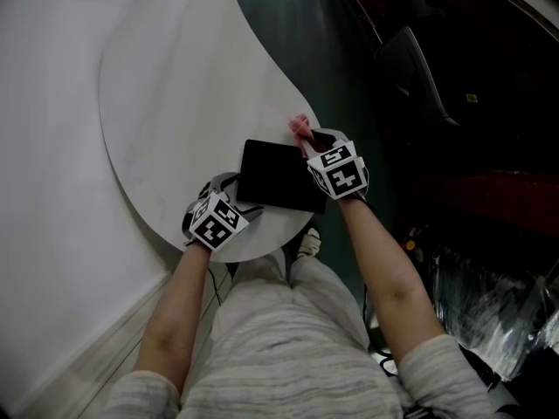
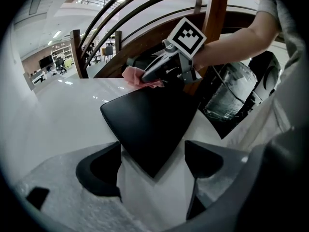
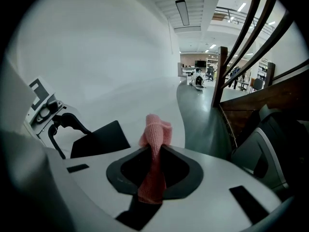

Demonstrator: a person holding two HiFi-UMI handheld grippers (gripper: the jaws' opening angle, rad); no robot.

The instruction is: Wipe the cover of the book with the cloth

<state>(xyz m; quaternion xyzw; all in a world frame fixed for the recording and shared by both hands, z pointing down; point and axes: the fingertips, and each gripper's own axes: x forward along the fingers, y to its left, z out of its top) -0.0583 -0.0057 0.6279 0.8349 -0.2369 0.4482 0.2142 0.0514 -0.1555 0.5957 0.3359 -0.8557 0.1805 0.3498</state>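
Left claw point(image 2: 152, 164) wide apart at corner of black book point(image 2: 149, 122); right claw point(image 3: 153, 170) tight on pink cloth point(image 3: 155, 132).

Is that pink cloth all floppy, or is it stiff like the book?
Probably floppy: the cloth bunches and folds where the right gripper pinches it. It looks knitted, so likely soft and light. The book lies flat and has straight edges, so it is probably stiff.

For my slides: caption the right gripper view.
Right gripper pinching a pink cloth beside a black book on a white table.
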